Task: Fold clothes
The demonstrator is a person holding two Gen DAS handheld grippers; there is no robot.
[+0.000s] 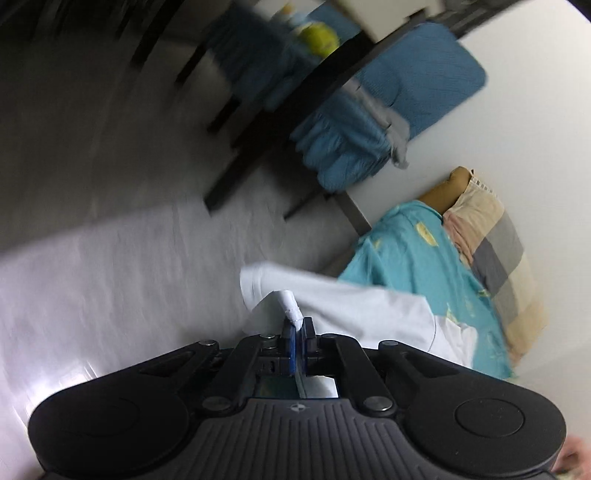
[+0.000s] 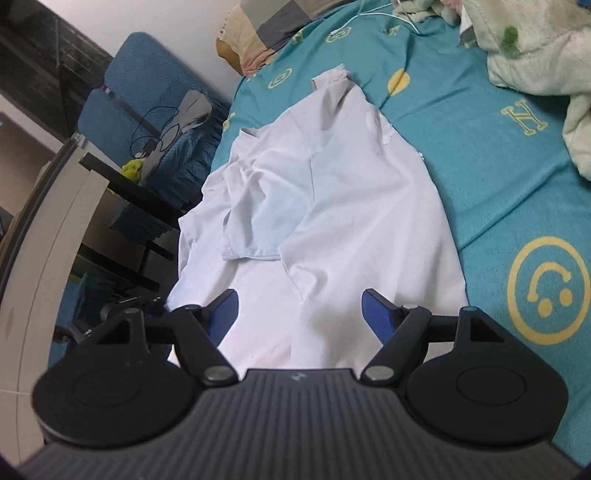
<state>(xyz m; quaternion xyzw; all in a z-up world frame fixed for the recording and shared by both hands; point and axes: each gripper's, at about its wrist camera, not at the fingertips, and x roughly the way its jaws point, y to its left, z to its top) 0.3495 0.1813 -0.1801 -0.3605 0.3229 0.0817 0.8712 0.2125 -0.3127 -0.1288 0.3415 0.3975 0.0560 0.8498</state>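
Note:
A white shirt lies spread on the teal bed sheet, one sleeve folded over its body. My right gripper is open, its blue fingers apart just above the shirt's near hem, holding nothing. My left gripper is shut on a bunched edge of the white shirt and holds it lifted beyond the bed's side, over the floor. The left wrist view is blurred by motion.
A checked pillow lies at the head of the bed, a fluffy blanket at the far right. A blue chair and a black desk stand beside the bed. Grey floor shows in the left wrist view.

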